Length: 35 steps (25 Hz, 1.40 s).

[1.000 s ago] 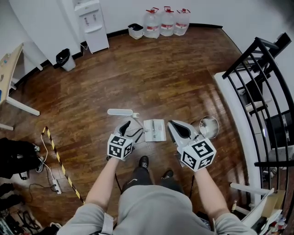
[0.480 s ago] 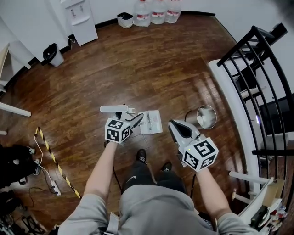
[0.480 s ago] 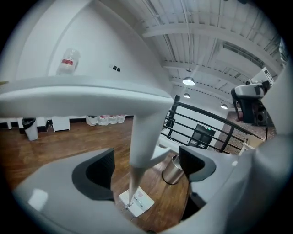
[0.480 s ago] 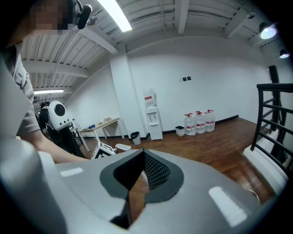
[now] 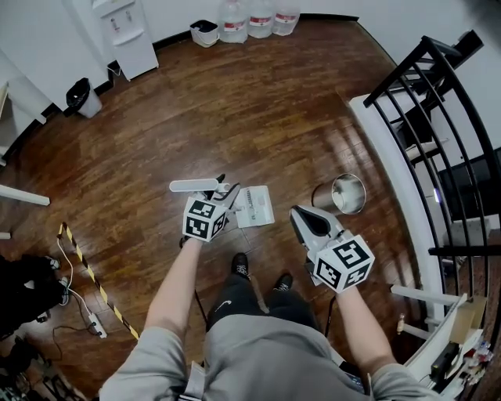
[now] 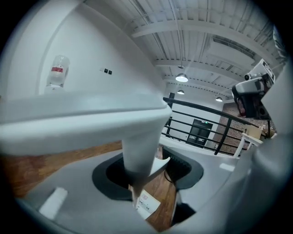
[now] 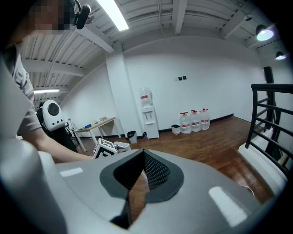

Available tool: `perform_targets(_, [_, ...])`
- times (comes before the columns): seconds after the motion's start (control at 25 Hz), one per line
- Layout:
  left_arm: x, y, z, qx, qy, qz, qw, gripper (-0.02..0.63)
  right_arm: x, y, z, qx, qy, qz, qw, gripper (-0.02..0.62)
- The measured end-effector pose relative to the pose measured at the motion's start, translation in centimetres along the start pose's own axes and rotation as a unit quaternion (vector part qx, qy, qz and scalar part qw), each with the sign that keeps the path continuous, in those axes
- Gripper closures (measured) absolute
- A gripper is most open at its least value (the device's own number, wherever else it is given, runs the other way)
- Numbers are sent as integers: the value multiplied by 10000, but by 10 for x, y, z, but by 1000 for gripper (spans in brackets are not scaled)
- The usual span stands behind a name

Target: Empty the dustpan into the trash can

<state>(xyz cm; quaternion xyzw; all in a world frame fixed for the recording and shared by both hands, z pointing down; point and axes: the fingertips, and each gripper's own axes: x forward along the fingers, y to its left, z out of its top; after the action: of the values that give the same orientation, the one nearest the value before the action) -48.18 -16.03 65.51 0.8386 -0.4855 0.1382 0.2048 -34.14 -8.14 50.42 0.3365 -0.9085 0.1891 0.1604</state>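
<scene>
A white dustpan (image 5: 256, 207) stands on the wood floor in front of my feet, with its long-handle grip (image 5: 194, 185) up at the left. My left gripper (image 5: 227, 192) is at that handle. In the left gripper view the white handle (image 6: 82, 114) crosses the frame and its post runs down between the jaws (image 6: 151, 178). They are closing, and floor still shows between the post and the right pad. A round metal trash can (image 5: 344, 193) stands to the right of the dustpan. My right gripper (image 5: 296, 211) hovers beside it, shut and empty (image 7: 137, 178).
A black stair railing (image 5: 438, 117) and a white ledge run along the right. At the far wall are a water dispenser (image 5: 121, 31), water bottles (image 5: 254, 16) and a small black bin (image 5: 81, 95). Cables and striped tape (image 5: 86, 274) lie at the left.
My left gripper has moved forward up to the dustpan handle, and the post now stands between its jaws. The right gripper sank slightly. The head view has tilted.
</scene>
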Motion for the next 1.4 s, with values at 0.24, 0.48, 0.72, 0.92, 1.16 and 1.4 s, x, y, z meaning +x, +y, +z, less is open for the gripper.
perform_targets(0.24, [2,-3,7,118,35,0,9999,408,-7,-5,3,48,-51,-93,9999,595])
perform_targets(0.48, [3,-27,45,706,-312,-207,9968,410,-17,-16,5,83,-109,-226,9997,595])
perform_targets(0.72, [-7,-43,92,1186,-548,-316,9909,411,-26,-21,17,126,-261,-258,9992,595])
perform_targets(0.92, [-25,-55,123,1270,-567,-294,9898,411,-33,-22,33,76,-476,-219,9986,595])
perform_targets(1.16, [-42,-65,159,1233,-707,-313,9894,411,-44,-25,55,-30,-727,-335,9968,595])
perform_targets(1.4, [-36,-84,174,1183,-695,-511,9892,411,-65,-39,59,-28,-830,-679,9942,595])
